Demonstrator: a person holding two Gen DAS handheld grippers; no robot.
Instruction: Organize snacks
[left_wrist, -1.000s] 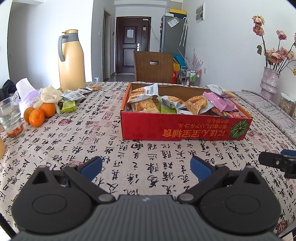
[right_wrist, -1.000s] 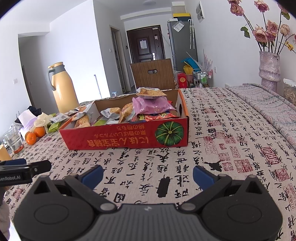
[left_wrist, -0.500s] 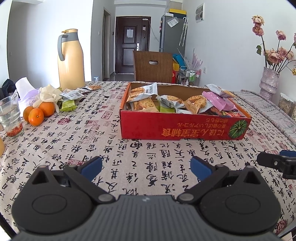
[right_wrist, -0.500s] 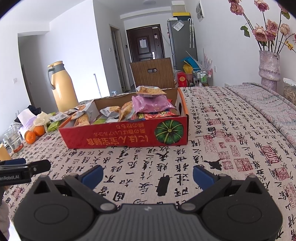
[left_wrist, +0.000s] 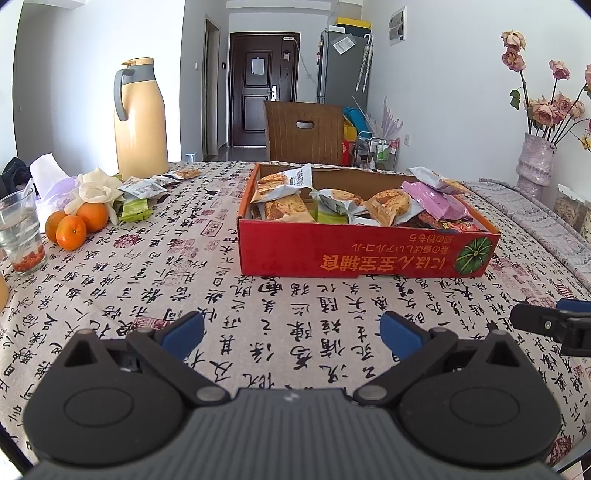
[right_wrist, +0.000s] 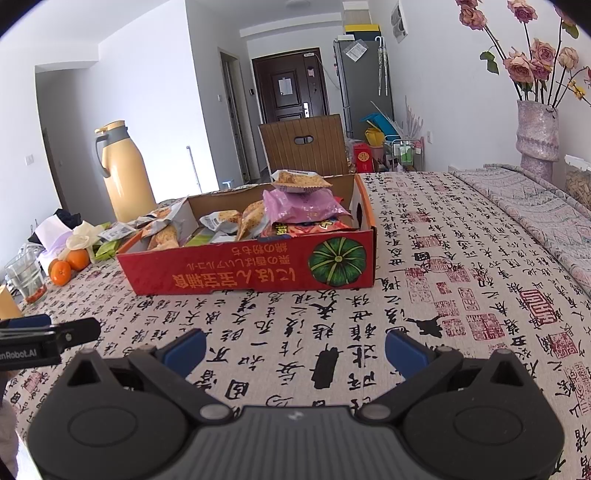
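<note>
Both the left gripper (left_wrist: 291, 326) and right gripper (right_wrist: 293, 345) stand with jaws wide apart, holding nothing. Snack packets (left_wrist: 384, 203) lie heaped in the red box (left_wrist: 365, 254) ahead of the jaws. Judged light, crinkly, slippery, crushable; pinch a sealed edge.

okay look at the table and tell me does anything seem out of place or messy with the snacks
Yes. A few snack packets lie loose on the tablecloth beside the oranges, outside the red box. Inside the box, the packets are heaped unevenly, with one biscuit pack perched on top at the right end.
</note>
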